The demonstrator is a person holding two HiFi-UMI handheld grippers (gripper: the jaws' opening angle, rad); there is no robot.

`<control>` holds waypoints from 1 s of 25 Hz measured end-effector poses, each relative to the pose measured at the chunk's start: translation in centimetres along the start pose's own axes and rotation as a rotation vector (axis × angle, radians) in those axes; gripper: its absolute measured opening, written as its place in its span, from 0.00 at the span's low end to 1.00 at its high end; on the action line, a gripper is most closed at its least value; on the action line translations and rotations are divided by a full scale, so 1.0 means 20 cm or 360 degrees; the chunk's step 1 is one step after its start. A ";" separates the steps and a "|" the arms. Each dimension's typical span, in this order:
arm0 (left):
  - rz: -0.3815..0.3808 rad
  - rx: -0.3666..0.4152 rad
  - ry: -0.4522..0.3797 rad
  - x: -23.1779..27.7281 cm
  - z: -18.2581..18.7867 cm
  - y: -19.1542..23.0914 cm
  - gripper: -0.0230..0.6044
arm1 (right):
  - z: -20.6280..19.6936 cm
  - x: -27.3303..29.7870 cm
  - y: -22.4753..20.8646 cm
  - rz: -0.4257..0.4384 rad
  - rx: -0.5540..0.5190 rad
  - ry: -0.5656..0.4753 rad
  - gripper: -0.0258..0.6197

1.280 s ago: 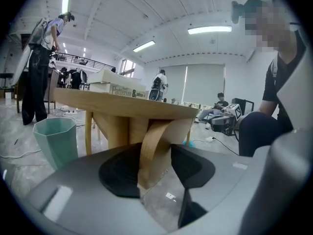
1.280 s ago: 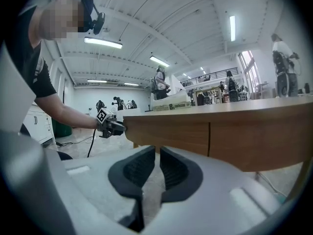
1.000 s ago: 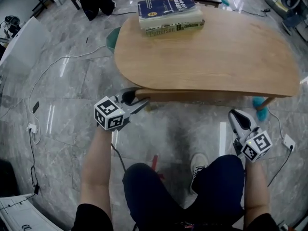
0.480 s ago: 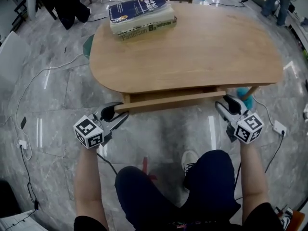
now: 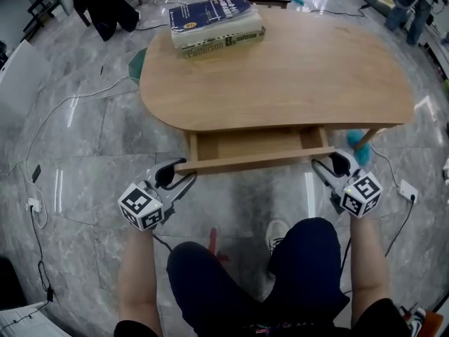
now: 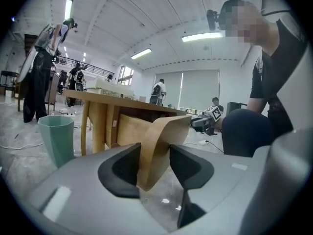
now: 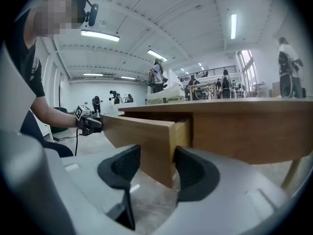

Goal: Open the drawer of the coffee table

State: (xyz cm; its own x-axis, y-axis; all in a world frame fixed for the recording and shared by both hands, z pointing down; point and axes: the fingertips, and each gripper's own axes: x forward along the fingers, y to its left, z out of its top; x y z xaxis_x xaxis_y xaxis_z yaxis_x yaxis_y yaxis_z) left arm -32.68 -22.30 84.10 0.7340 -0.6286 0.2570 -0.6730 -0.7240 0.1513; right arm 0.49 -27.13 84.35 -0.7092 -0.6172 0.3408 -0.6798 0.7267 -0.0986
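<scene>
Drawer (image 5: 254,161) of the oval coffee table (image 5: 280,76), standing partly out from under the top on my side, its inside showing. My left gripper (image 5: 184,174) clamps the left end of the drawer front, both pads pressing on the panel at a middling spread. My right gripper (image 5: 327,164) straddles the right end. Its jaws are opening wide, with the panel's corner between them and a gap at one pad. Stacked books (image 5: 214,21) lie at the table's far edge.
</scene>
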 end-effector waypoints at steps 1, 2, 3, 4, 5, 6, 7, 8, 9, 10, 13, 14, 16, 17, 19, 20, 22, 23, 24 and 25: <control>0.0017 0.0005 0.0000 -0.01 0.00 -0.02 0.31 | 0.00 -0.01 0.01 -0.0012 0.0001 0.0000 0.37; 0.0031 0.0008 0.0000 -0.02 -0.01 -0.03 0.31 | -0.01 -0.02 0.02 -0.0025 0.0001 0.0001 0.37; 0.0041 0.0010 -0.0001 -0.03 -0.01 -0.05 0.32 | -0.02 -0.04 0.03 -0.0039 0.0002 0.0004 0.37; 0.0045 0.0009 -0.0001 -0.04 -0.02 -0.07 0.32 | -0.02 -0.06 0.04 -0.0053 0.0005 0.0006 0.37; 0.0045 0.0008 0.0001 -0.05 -0.03 -0.09 0.32 | -0.03 -0.07 0.05 -0.0064 0.0009 0.0010 0.37; 0.0043 0.0007 0.0004 -0.06 -0.03 -0.11 0.32 | -0.04 -0.09 0.06 -0.0071 0.0011 0.0016 0.37; 0.0041 0.0006 0.0007 -0.07 -0.04 -0.13 0.32 | -0.05 -0.10 0.07 -0.0075 0.0012 0.0022 0.37; 0.0039 0.0006 0.0010 -0.08 -0.05 -0.15 0.32 | -0.05 -0.12 0.08 -0.0077 0.0012 0.0027 0.37; 0.0039 0.0005 0.0012 -0.10 -0.05 -0.17 0.32 | -0.06 -0.14 0.09 -0.0079 0.0013 0.0032 0.37; 0.0039 0.0004 0.0014 -0.11 -0.06 -0.19 0.32 | -0.07 -0.16 0.11 -0.0081 0.0015 0.0034 0.37; 0.0046 -0.0002 0.0016 -0.15 -0.07 -0.24 0.32 | -0.09 -0.21 0.16 -0.0094 0.0020 0.0036 0.37; 0.0051 -0.0005 0.0016 -0.16 -0.08 -0.26 0.32 | -0.09 -0.23 0.17 -0.0098 0.0019 0.0035 0.37; 0.0055 -0.0012 0.0017 -0.18 -0.09 -0.30 0.33 | -0.10 -0.26 0.20 -0.0102 0.0020 0.0035 0.37; 0.0051 -0.0015 0.0020 -0.19 -0.10 -0.31 0.33 | -0.11 -0.27 0.21 -0.0102 0.0023 0.0037 0.37; 0.0040 -0.0021 0.0035 -0.21 -0.11 -0.35 0.33 | -0.13 -0.30 0.24 -0.0100 0.0023 0.0044 0.37; 0.0034 -0.0023 0.0044 -0.22 -0.12 -0.37 0.33 | -0.14 -0.32 0.26 -0.0099 0.0022 0.0048 0.37; 0.0024 -0.0025 0.0064 -0.24 -0.14 -0.40 0.33 | -0.16 -0.35 0.28 -0.0099 0.0020 0.0055 0.37; 0.0021 -0.0025 0.0074 -0.24 -0.15 -0.41 0.33 | -0.17 -0.36 0.29 -0.0100 0.0019 0.0057 0.37; 0.0018 -0.0027 0.0084 -0.25 -0.16 -0.42 0.33 | -0.18 -0.37 0.30 -0.0100 0.0019 0.0060 0.37; 0.0016 -0.0028 0.0097 -0.26 -0.17 -0.44 0.32 | -0.19 -0.38 0.31 -0.0101 0.0020 0.0064 0.37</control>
State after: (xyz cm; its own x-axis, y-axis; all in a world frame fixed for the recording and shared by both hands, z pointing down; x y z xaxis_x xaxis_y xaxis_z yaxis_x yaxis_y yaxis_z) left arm -30.90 -11.75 84.78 0.7208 -0.6169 0.3160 -0.6820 -0.7125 0.1649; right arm 2.35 -16.84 84.78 -0.6568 -0.6489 0.3841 -0.7255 0.6827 -0.0872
